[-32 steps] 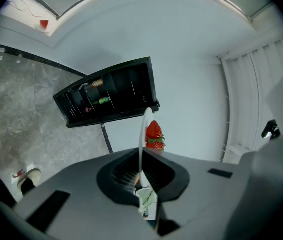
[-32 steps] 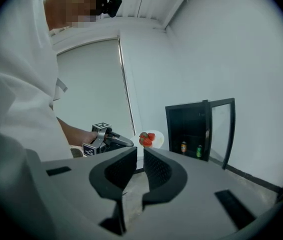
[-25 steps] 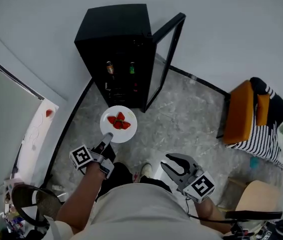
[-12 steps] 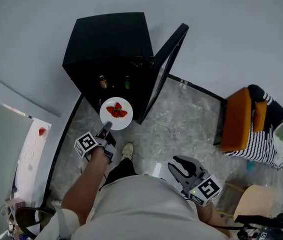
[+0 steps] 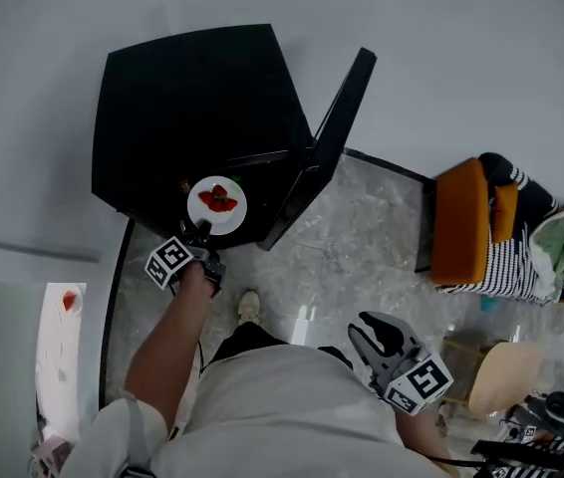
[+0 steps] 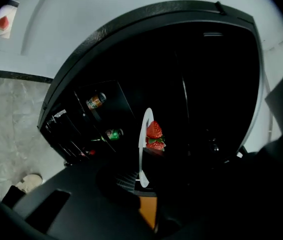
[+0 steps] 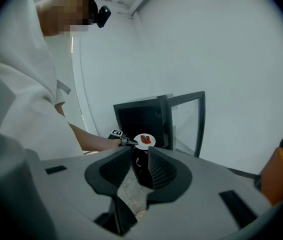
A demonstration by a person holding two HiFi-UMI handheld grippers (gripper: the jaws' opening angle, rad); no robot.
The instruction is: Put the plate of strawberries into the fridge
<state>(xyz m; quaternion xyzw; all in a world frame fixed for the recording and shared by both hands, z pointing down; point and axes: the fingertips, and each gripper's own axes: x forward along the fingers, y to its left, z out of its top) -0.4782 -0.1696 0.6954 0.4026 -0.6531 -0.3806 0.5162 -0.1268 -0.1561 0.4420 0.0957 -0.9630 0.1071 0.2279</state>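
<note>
A white plate [image 5: 217, 205] with red strawberries [image 5: 219, 201] hangs level right in front of the black fridge [image 5: 192, 108], whose glass door [image 5: 327, 147] stands swung open to the right. My left gripper [image 5: 201, 230] is shut on the plate's near rim. In the left gripper view the plate [image 6: 144, 139] shows edge-on with the strawberries [image 6: 154, 134] on it, clamped at my left gripper [image 6: 142, 183], before the dark fridge interior. My right gripper [image 5: 380, 333] hangs low by the person's side, open and holding nothing; in its own view the right gripper [image 7: 140, 165] looks toward the plate [image 7: 144, 140].
Bottles [image 6: 95, 101] and a can [image 6: 113, 133] stand on the fridge's shelves. An orange chair [image 5: 466, 222] with a striped cloth stands at the right. A second plate with a strawberry [image 5: 68, 302] lies at the far left. The person's shoe [image 5: 249, 305] is on the marble floor.
The person has stepped closer to the fridge. The left gripper has carried the plate forward to the fridge's open front. The right gripper stays low and open.
</note>
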